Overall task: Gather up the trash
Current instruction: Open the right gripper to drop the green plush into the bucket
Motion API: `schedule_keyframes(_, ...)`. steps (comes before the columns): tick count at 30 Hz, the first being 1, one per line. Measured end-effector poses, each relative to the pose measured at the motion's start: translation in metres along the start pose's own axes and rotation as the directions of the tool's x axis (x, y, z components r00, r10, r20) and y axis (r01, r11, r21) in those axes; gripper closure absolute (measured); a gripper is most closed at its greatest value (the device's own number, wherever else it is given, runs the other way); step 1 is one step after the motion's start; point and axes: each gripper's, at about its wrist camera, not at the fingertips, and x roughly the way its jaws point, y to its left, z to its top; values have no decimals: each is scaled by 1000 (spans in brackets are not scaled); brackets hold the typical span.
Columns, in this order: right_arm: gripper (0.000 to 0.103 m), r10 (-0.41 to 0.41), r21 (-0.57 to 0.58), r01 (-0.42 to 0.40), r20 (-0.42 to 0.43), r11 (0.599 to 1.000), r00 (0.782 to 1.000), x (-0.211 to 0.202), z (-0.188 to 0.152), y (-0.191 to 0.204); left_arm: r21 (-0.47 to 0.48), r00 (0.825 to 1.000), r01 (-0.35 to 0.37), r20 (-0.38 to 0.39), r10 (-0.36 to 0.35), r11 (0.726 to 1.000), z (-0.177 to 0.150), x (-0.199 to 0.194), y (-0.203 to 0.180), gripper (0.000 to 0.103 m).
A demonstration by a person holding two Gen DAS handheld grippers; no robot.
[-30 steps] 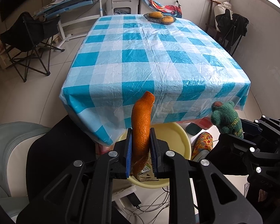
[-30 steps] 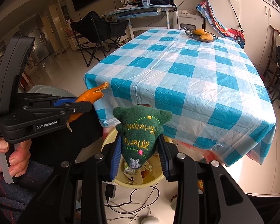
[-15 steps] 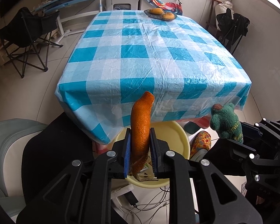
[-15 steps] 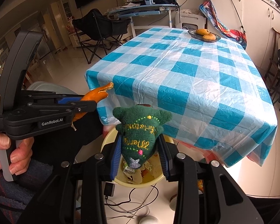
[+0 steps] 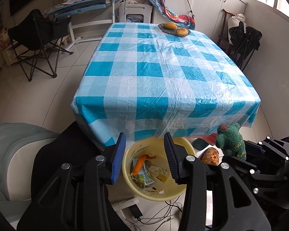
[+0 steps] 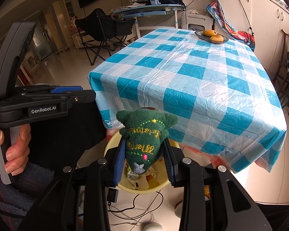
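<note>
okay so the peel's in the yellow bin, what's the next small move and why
Probably open the right gripper so the green plush drops. It is clamped between the pads directly above the yellow bin. The left gripper is opening with nothing between its jaws, and the orange peel already lies in the bin among the wrappers.

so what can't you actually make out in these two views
- Bottom of the yellow bin: the right wrist view has it behind the green plush toy in the right claw.
- Embroidered words on the toy: upside down, only partly legible.
- Left claw, jaws opening with nothing between them: its fingertips are cut off in the right wrist view.
- Table: legs hidden by the cloth.
- Fruit in the far dish: too small to identify.
</note>
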Motion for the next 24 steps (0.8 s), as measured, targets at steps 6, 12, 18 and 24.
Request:
schedule_keyframes(6, 66, 13, -30, -13, -3, 999, 1000, 5, 2, 9, 0, 998, -32, 53, 31, 1000, 4, -14, 1, 57)
schedule_keyframes(12, 66, 17, -51, -17, -5, 999, 1000, 10, 4, 16, 14, 995, -55, 88, 53, 998, 5, -23, -1, 53)
schedule_keyframes(18, 65, 13, -67, -14, -11, 998, 1000, 15, 6, 21, 14, 992, -65, 109, 63, 998, 6, -29, 0, 52)
schedule_keyframes(24, 65, 12, -79, -13, -17, 997, 1000, 19, 8, 25, 9, 991, -70, 116, 68, 998, 8, -31, 2, 52)
